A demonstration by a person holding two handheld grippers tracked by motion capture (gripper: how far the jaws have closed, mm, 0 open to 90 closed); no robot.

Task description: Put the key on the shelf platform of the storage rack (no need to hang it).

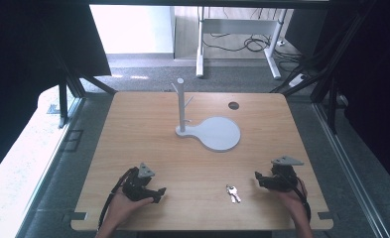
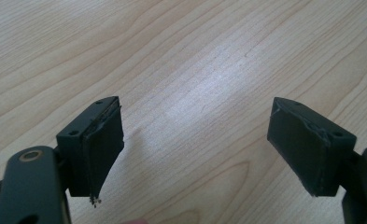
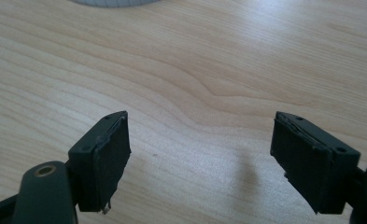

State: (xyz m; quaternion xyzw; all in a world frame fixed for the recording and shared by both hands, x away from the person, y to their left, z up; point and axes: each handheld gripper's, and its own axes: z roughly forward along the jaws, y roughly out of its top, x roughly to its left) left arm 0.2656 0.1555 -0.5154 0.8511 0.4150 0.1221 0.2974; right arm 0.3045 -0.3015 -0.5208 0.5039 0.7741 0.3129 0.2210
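A small bunch of silver keys (image 1: 232, 193) lies on the wooden table (image 1: 148, 129) near its front edge, between the two hands. My left gripper (image 1: 158, 192) rests low at the front left, a hand's width left of the keys. Its jaws stand wide apart over bare wood in the left gripper view, left gripper (image 2: 197, 149), nothing between them. My right gripper (image 1: 258, 179) sits at the front right, just right of the keys, pointing left. Bare wood shows between its open jaws in the right gripper view, right gripper (image 3: 200, 154).
A white stand (image 1: 181, 105) with a post and short pegs rises from a round white base (image 1: 220, 133) at the table's middle back. A round cable hole (image 1: 233, 105) is near the far edge. The base's rim (image 3: 116, 2) peeks in at the top.
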